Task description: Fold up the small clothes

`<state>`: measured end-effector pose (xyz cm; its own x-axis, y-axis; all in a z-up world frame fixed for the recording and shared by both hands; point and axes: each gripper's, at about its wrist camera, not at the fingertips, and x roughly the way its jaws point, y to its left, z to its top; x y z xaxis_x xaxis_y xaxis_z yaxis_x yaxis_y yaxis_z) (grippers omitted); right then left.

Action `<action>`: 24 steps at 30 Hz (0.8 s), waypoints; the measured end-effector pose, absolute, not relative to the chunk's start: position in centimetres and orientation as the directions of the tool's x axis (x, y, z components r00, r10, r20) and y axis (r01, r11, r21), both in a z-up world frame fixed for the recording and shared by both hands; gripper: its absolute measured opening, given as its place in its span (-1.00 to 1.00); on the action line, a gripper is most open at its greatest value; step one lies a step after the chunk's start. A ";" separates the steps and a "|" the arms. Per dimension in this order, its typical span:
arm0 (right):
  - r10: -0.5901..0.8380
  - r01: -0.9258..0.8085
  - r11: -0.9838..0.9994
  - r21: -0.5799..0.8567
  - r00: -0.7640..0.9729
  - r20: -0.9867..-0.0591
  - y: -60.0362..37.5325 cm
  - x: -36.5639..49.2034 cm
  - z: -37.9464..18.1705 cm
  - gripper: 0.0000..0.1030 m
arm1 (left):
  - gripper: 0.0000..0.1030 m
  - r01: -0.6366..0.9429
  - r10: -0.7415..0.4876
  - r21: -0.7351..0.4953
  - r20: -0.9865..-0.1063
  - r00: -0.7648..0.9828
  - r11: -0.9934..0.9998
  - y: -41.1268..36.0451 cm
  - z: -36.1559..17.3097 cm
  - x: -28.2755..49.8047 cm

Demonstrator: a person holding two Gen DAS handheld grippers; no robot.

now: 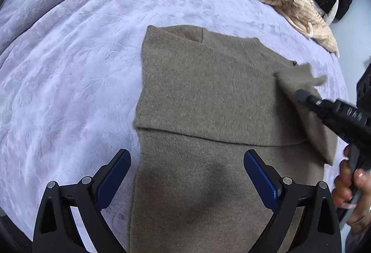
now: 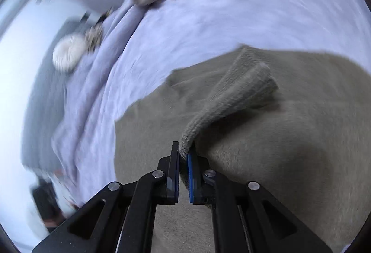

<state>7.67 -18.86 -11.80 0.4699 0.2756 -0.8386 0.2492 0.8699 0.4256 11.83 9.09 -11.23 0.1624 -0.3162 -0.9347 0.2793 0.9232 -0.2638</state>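
Lavender blanket (image 1: 69,56) covers bed. Left gripper (image 1: 186,160) hangs w/ fingers wide apart, nothing betw. them, over brown sweater (image 1: 204,90) lying flat mid-blanket. Right gripper (image 2: 183,153) clamped on sweater's sleeve cuff (image 2: 231,100), lifted over body.

The sweater (image 1: 208,95) is plain brownish grey, the bed blanket (image 1: 69,67) under it is pale purple with a faint leafy pattern, the ribbed garment (image 1: 308,18) behind is cream, and both black grippers have blue pads (image 1: 259,178).
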 end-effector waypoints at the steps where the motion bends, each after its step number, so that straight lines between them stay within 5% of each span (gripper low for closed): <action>1: 0.277 0.212 0.891 0.401 0.447 -0.851 -17.8 7.6 -12.0 -0.88 | 0.91 0.277 -0.330 -0.280 -0.931 0.155 0.919 9.3 -11.3 12.0; 6: 0.190 0.062 0.975 0.214 0.268 -0.944 -12.7 7.4 -15.4 -0.80 | 0.91 0.270 -0.409 -0.373 -0.908 0.089 0.888 8.7 -12.5 13.1; 8: 0.191 0.091 0.971 0.222 0.271 -0.943 -12.9 6.3 -15.3 -0.47 | 0.91 0.269 -0.432 -0.403 -0.900 0.056 0.875 7.7 -13.3 13.4; 10: 0.231 0.159 0.945 0.287 0.299 -0.926 -14.1 5.0 -14.6 0.18 | 0.91 0.279 -0.454 -0.428 -0.891 0.030 0.859 6.4 -13.8 13.6; 11: 0.246 0.195 0.928 0.316 0.316 -0.916 -14.9 4.2 -14.2 0.23 | 0.91 0.285 -0.463 -0.439 -0.886 0.020 0.852 5.6 -14.1 13.7; 16: 0.251 0.382 0.837 0.392 0.370 -0.895 -20.1 -1.8 -13.2 0.24 | 0.91 0.355 -0.473 -0.442 -0.881 0.002 0.824 0.9 -13.8 13.7; 24: 0.237 0.567 0.683 0.460 0.425 -0.874 -25.4 -8.2 -13.6 0.24 | 0.91 0.541 -0.208 -0.087 -0.964 0.166 0.837 -6.9 -13.3 11.8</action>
